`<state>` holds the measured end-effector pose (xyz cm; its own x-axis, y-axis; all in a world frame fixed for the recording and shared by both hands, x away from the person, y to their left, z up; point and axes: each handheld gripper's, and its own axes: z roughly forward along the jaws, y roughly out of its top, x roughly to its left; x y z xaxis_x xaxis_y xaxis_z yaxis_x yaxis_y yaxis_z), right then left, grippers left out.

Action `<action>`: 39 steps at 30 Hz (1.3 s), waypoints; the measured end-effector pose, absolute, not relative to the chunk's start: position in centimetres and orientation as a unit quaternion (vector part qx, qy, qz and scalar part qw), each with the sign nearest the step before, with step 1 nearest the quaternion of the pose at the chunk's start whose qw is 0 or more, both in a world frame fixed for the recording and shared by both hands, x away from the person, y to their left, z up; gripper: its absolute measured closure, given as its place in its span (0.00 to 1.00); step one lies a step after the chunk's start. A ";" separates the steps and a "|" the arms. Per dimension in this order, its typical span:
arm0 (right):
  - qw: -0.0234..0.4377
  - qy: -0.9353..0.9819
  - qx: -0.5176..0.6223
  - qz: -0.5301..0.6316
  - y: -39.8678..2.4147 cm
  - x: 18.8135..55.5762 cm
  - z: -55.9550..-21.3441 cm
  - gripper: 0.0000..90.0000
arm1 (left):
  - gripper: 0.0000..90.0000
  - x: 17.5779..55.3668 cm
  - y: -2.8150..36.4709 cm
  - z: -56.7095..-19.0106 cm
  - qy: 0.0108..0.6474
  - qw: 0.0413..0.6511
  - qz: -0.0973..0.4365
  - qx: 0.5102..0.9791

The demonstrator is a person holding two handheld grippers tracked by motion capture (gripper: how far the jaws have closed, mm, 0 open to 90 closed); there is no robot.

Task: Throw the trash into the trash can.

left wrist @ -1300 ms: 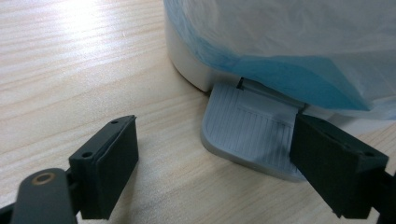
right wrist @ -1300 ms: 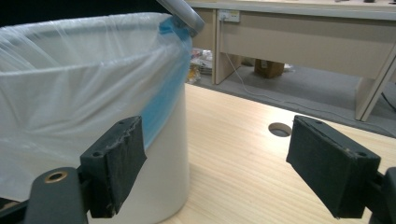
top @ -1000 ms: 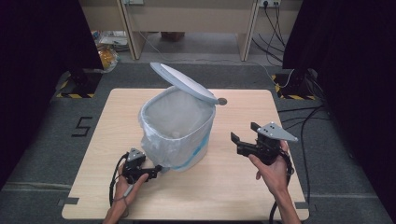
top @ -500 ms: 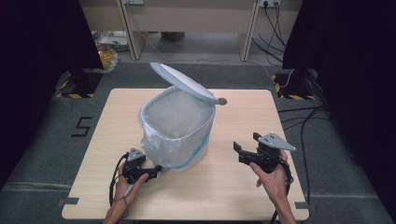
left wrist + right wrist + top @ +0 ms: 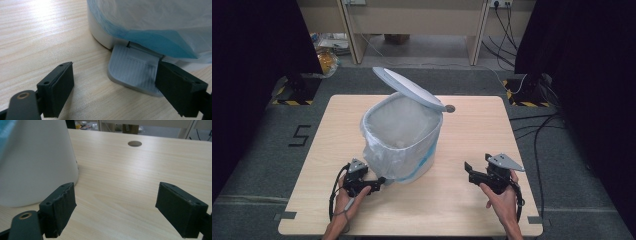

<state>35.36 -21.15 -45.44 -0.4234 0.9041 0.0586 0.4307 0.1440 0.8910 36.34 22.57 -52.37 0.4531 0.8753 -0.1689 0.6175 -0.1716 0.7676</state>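
Your left gripper [image 5: 379, 182] sits with its jaws spread wide and nothing clamped between them, one jaw lying on the ridged grey pedal [image 5: 135, 71] at the foot of the pedal bin [image 5: 404, 145]. Judging by the raised lid [image 5: 409, 90], that jaw is what presses the pedal down. If it slides off the ridges toward the near edge of the bench [image 5: 472, 200], the pedal will likely spring up and the lid will drop shut. Push sideways instead of down and you may skid the light bin across the wood, or tip it, since the open lid leans toward the far edge. The loose liner bag [image 5: 160, 22] hangs just above the pedal hinge, so the jaw could catch and drag it.

The bin stands near the middle of the bench, a little toward the left edge, its pedal facing the near edge and touching your left gripper. Your right gripper [image 5: 469, 170] is also open and empty, low over the bench toward the near right corner, well apart from the bin, whose white wall shows beside its jaw in the right gripper view.
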 end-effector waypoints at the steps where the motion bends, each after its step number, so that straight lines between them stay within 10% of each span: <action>1: 0.260 0.709 0.474 0.453 -21.2 35.3 -45.7 0.18 | 0.16 36.3 22.6 -52.4 0.498 0.407 0.158 0.749; 39: 0.217 0.771 0.501 0.328 -21.3 35.1 -51.7 0.16 | 0.16 36.4 22.6 -52.4 0.497 0.407 0.157 0.750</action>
